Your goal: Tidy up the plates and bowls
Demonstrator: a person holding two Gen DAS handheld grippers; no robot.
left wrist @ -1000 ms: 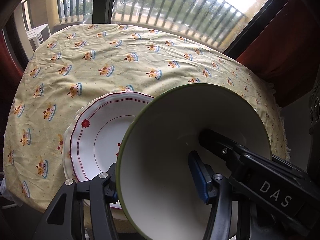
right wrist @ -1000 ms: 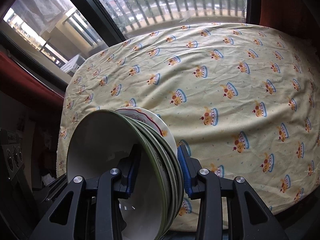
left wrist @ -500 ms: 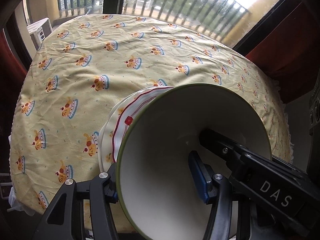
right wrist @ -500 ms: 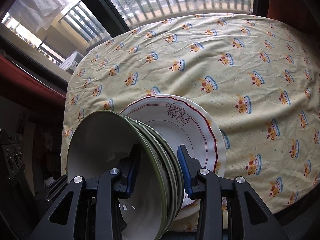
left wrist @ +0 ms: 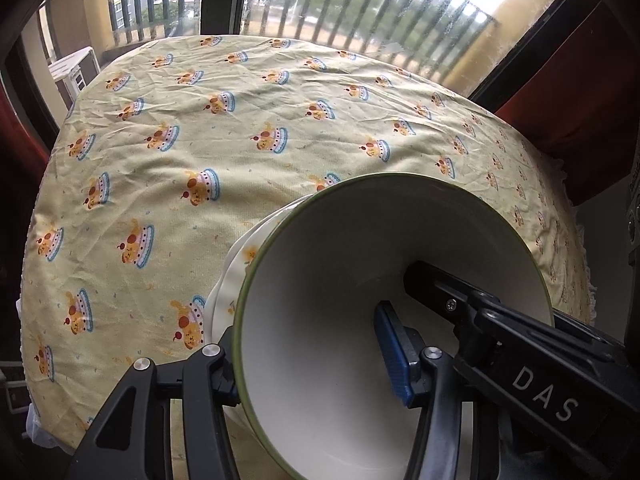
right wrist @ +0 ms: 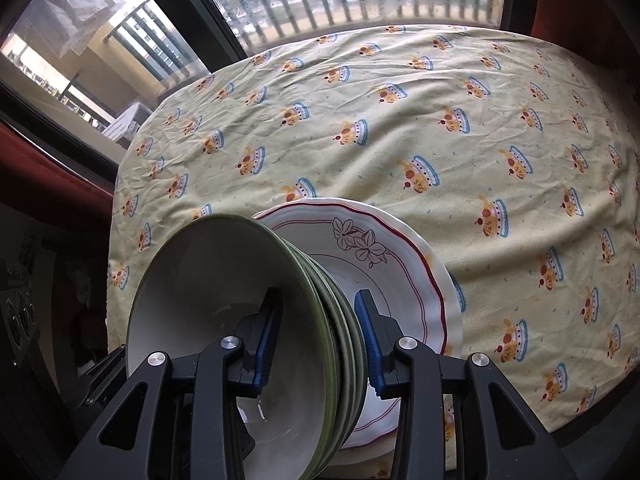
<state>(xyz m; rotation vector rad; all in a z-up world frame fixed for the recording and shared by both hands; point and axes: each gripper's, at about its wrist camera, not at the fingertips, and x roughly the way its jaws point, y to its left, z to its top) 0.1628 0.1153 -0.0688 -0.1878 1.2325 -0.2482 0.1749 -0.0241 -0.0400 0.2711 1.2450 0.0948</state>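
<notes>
Two pairs of black tongs grip a nested stack of green-rimmed bowls (right wrist: 224, 320) from opposite sides above the near edge of the tabletop (left wrist: 280, 128). The right tongs (right wrist: 318, 338) are clamped across the stacked rims, one blue pad inside the top bowl and the other against the outside of the lowest. The left tongs (left wrist: 308, 364) straddle the opposite wall of the stack; their jaws are closing, with the bowl wall between them, one blue pad standing clear inside the white interior and the other finger at the outer wall, though whether it presses there cannot be told. The stack is held tilted, its mouth turned toward the left-hand camera. Directly beneath and behind it, white plates (right wrist: 400, 276) with a scalloped red line and a flower sketch rest near the tabletop's near edge. A yellow tablecloth (right wrist: 440, 160) printed with small cakes covers the whole tabletop. Beyond its far edge, a window (left wrist: 360, 8) shows balcony railings, with red curtains (left wrist: 580, 100) at the side.
</notes>
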